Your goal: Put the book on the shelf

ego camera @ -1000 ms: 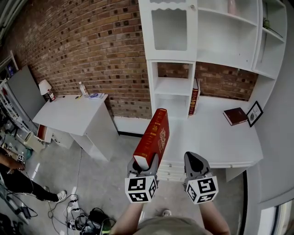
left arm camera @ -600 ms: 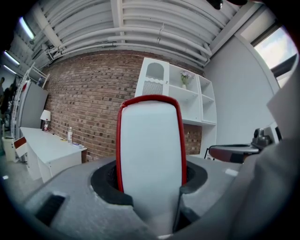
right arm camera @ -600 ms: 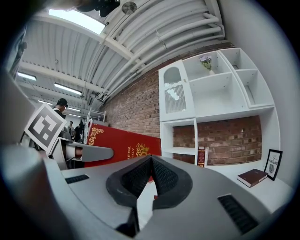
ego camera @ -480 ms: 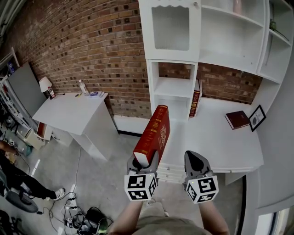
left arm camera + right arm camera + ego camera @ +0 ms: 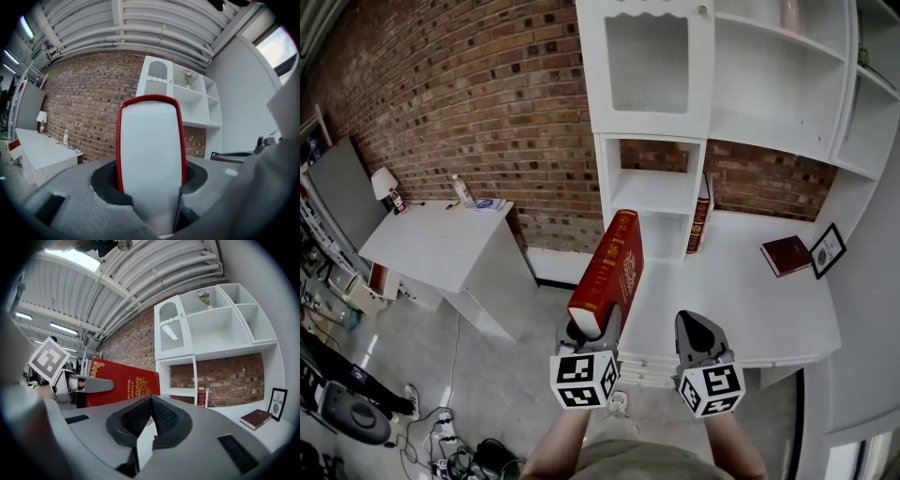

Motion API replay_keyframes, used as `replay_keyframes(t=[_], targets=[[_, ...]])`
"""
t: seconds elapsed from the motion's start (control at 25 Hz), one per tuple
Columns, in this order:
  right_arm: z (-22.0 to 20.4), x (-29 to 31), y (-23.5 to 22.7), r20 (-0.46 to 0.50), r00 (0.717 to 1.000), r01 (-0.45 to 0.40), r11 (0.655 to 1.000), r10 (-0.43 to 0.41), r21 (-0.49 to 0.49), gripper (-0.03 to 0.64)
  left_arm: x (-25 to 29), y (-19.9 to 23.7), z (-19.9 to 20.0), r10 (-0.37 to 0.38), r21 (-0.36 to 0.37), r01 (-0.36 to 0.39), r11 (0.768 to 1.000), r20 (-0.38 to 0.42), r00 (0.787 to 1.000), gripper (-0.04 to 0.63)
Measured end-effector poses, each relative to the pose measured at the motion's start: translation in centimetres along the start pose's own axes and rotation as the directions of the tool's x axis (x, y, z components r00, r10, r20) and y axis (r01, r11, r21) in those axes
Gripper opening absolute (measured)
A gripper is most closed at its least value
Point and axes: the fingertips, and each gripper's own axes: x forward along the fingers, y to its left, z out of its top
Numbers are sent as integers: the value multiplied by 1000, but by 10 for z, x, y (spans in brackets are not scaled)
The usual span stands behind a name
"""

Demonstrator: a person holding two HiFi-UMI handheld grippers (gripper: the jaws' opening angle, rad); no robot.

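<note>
A: Where is the red book (image 5: 607, 272) seen?

B: It is clamped at its near end in the left gripper (image 5: 593, 326) and is held in the air before the desk (image 5: 741, 309), pointed at the white shelf unit (image 5: 649, 183). It is not yet on a shelf.

A: What is given by one view only?

B: In the left gripper view only the white page edge with its red border is shown, pressed between the jaws. The cover is shown in the right gripper view, together with the left marker cube (image 5: 47, 359).

A: Can any writing be read?

B: Gold letters are printed on the cover; "World's" can be made out, the rest not. On the framed picture (image 5: 279, 404) "OF NATURE" seems to be written.

A: And the right gripper (image 5: 697, 326)?

B: Its jaws are closed together, with nothing between them. Both grippers are held level, side by side.
</note>
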Motion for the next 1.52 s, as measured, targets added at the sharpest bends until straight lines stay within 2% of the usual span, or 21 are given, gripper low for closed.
replay_keyframes(t=[0.44, 0.68, 1.52], targets=[[14, 72, -20, 9, 1000, 10, 1000, -10, -12, 6, 74, 26, 31, -35, 13, 35, 999, 22, 999, 233], [21, 99, -33, 12, 999, 42, 999, -42, -4, 6, 108, 35, 45, -56, 20, 56, 998, 25, 998, 233], [22, 178, -50, -2, 996, 88, 996, -88, 4, 6, 193, 68, 75, -96, 39, 94, 995, 51, 994, 233]])
